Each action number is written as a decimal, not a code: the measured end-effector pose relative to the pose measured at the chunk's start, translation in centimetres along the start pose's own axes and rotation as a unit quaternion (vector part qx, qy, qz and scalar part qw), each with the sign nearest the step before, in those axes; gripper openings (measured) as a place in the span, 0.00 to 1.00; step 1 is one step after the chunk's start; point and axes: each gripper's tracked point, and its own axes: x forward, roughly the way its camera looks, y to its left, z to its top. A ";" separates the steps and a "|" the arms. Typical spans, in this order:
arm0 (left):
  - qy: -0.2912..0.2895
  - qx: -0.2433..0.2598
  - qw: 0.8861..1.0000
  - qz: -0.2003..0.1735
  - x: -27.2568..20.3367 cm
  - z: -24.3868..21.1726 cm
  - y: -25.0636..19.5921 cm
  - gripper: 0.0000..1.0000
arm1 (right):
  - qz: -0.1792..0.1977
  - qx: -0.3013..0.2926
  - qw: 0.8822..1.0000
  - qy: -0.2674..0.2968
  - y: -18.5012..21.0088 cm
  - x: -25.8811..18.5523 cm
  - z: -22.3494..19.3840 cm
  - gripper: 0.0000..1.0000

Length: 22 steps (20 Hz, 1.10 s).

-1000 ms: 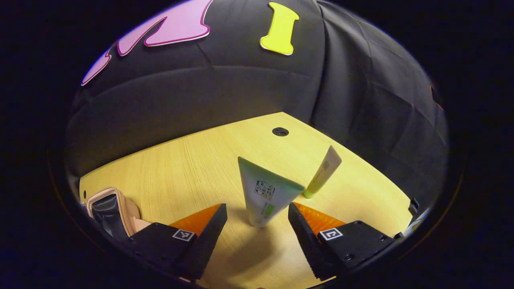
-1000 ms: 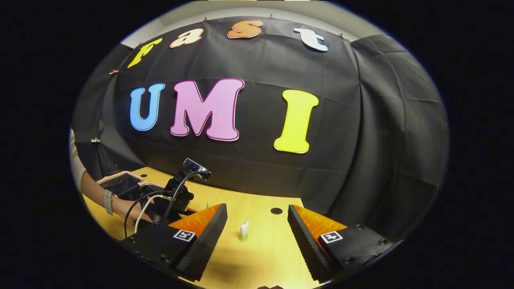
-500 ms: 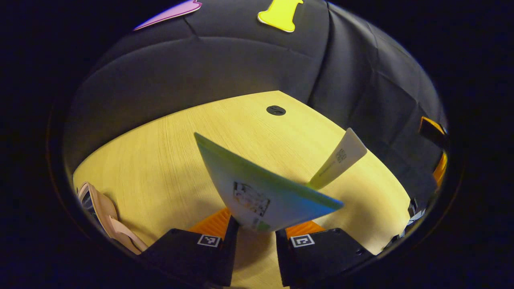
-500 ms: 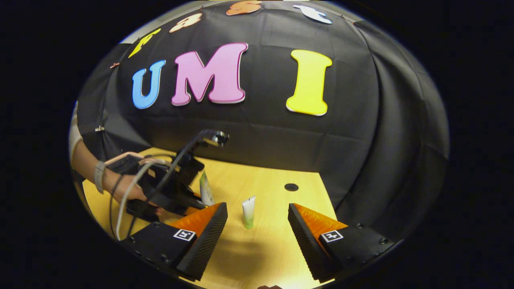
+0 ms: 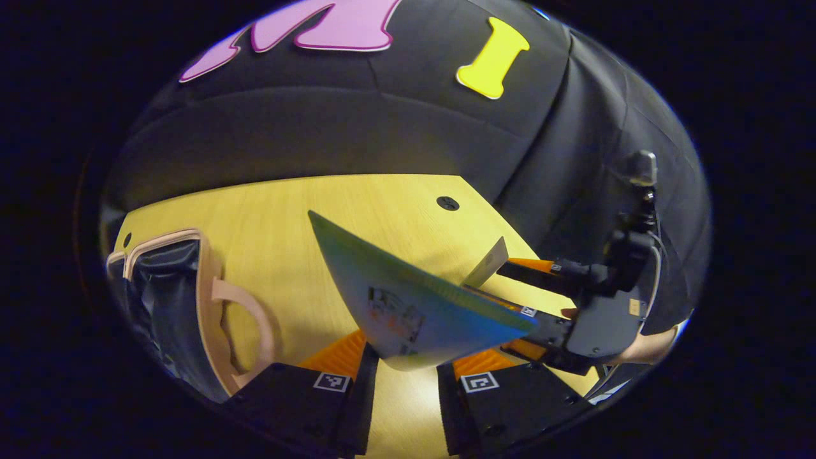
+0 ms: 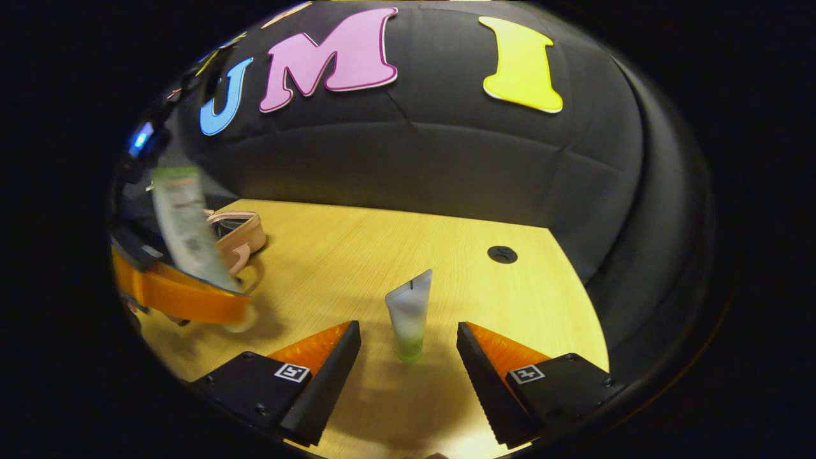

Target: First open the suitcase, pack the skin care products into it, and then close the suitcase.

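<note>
My left gripper (image 5: 406, 373) is shut on a large green-and-white tube (image 5: 408, 299), holding it up off the wooden table (image 5: 287, 223). The open suitcase (image 5: 167, 290), pink-rimmed with a dark lining, lies to the left of it. In the right gripper view the same tube (image 6: 185, 229) hangs at the far left above the suitcase (image 6: 237, 231). My right gripper (image 6: 408, 357) is open, and a small white-and-green tube (image 6: 408, 313) stands on its cap between the fingers without touching them. That small tube (image 5: 488, 261) also peeks out behind the held one.
A round cable hole (image 6: 502, 254) sits near the table's far right corner. The black cloth wall closes the table's back and right sides. A hand (image 5: 644, 347) holds the right gripper's body (image 5: 599, 322) at the right of the left gripper view.
My left gripper shut on the large tube, lifted it and swung it towards the suitcase. My right gripper came forward and down until the small tube stood between its open fingers.
</note>
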 end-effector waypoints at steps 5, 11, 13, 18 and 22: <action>-0.009 -0.014 0.998 0.057 -7.4 -0.8 5.4 0.48 | -0.055 0.021 0.998 0.027 -2.6 2.5 -1.3 0.63; 0.020 -0.052 0.990 0.129 -13.0 -3.2 15.2 0.48 | -0.026 0.042 0.999 0.016 0.3 0.8 0.7 0.29; 0.047 -0.037 0.987 0.146 -14.5 -3.4 18.7 0.48 | -0.010 0.035 0.999 -0.003 2.3 -1.2 2.6 0.29; 0.194 0.032 0.958 0.210 -13.9 -6.2 28.7 0.48 | 0.017 0.034 0.998 -0.053 6.7 -6.1 6.8 0.29; 0.319 -0.035 0.928 0.190 -10.4 -11.8 29.7 0.51 | 0.036 0.045 0.996 -0.070 10.0 -9.0 8.6 0.29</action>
